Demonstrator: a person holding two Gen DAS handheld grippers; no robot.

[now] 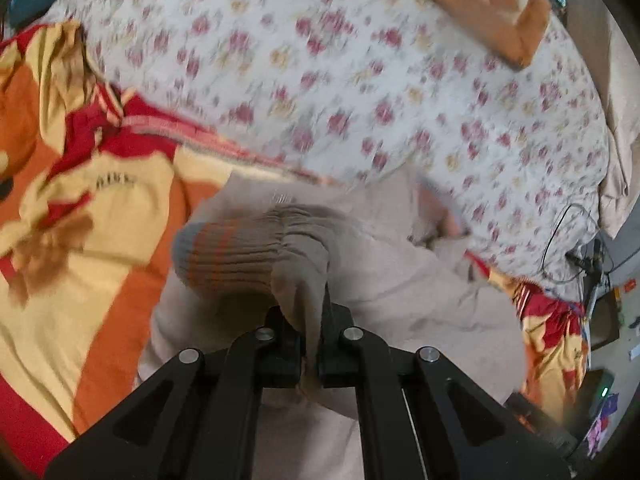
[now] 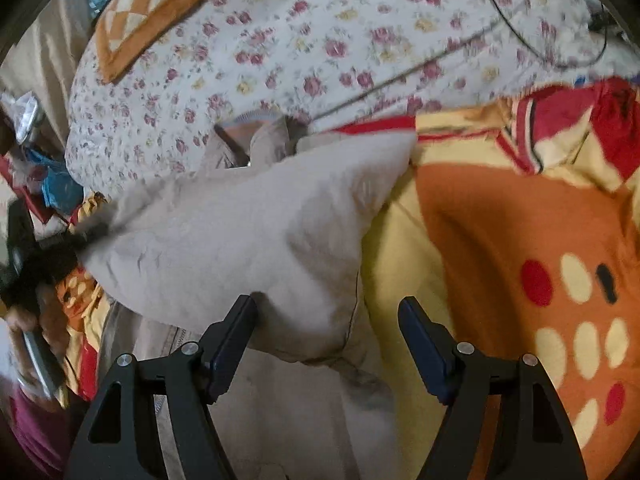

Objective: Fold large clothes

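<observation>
Beige knit sweater with ribbed, orange-and-grey-striped cuff (image 1: 400,280): lies crumpled on the bed, at the centre of the left wrist view, partly over a red, orange and yellow patterned blanket (image 1: 100,240) and partly against a white quilt printed with small pink and yellow flowers (image 1: 360,80) toward twelve o'clock. Left tool (image 1: 310,344): black, jaws pressed together, pinching a gathered fold of the sweater just behind the striped cuff, which bunches toward ten o'clock of the tool. Right tool (image 2: 326,332): black with dark blue pads, jaws spread wide, nothing pinched; a loose corner of the sweater's body (image 2: 248,240) lies between and beyond its fingers, whether touching cannot be told. Blanket in the right wrist view (image 2: 500,240): fills the three o'clock side, orange field with red and cream spots. Orange and cream checked cushion (image 2: 160,8): on the quilt at eleven o'clock. Thin black cable (image 2: 540,40): looped on the quilt at one o'clock.
</observation>
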